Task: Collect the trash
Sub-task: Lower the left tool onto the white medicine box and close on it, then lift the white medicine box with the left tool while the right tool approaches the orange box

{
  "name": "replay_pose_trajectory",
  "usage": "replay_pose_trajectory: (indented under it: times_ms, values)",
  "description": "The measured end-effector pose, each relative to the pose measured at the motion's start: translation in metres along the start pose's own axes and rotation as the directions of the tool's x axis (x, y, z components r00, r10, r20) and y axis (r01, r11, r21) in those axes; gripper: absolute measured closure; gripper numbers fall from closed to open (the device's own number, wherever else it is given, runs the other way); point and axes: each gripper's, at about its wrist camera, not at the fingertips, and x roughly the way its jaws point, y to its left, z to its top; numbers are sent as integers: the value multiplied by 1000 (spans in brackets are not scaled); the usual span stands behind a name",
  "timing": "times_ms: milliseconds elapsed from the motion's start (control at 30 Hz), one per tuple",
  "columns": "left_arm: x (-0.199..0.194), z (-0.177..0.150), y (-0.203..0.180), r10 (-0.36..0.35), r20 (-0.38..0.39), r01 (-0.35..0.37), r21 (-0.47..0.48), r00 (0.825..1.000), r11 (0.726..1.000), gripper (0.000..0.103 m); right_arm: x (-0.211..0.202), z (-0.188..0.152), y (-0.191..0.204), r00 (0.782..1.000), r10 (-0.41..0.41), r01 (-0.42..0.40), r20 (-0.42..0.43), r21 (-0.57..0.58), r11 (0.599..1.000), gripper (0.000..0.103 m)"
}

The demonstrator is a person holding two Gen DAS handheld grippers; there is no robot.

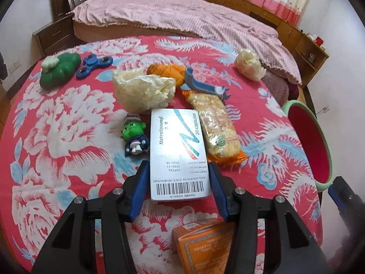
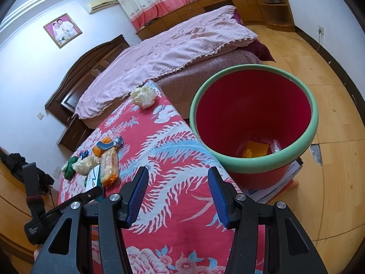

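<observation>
- Medicine box [image 1: 179, 153], white with blue lettering and a barcode: lies flat on the table [image 1: 68, 123], its near end between the blue fingers [image 1: 141, 189] of the left gripper [image 1: 178, 171].
- Left gripper: about half open around the box; the pads stand at its long sides, but whether they press on it cannot be told from this angle.
- Snack packet [image 1: 216, 123], orange with a clear panel: lies just beside the box on its right.
- Crumpled pale wrapper [image 1: 143, 89]: beyond the far end of the box; a second crumpled wad [image 1: 247, 65] sits well apart near the table's far right edge.
- Orange carton [image 1: 205, 244]: at the near edge, below the left gripper.
- Toys: small green-headed figurine [image 1: 134, 139] just left of the box; green plush [image 1: 60, 69] and blue fidget spinner [image 1: 93, 65] at far left; blue-grey plastic piece [image 1: 200, 84] by an orange bundle [image 1: 166, 72].
- Table covering: red cloth with white and blue floral pattern.
- Red bin [image 2: 253, 116] with pale green rim: stands beside the table's right edge; some yellow and clear items lie at its bottom.
- Right gripper [image 2: 178, 182]: hangs over the cloth near the bin, fingers [image 2: 139, 189] parted about halfway, nothing between them.
</observation>
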Motion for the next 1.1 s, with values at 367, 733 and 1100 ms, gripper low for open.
replay_pose_trajectory:
  times_ms: [367,733,1100]
  values:
    - [-47,-4,11,-24,94,24,-4,995,1000,51,-4,-7,16,1000,29,-29,-3,-30,999,48]
    - [-77,-25,45,23,127,-16,-58,992,998,51,-14,-27,53,997,70,-72,-20,-105,992,44]
    - [-93,-53,89,82,135,-62,-144,988,988,51,-13,-54,90,995,84,-94,-59,-192,977,35]
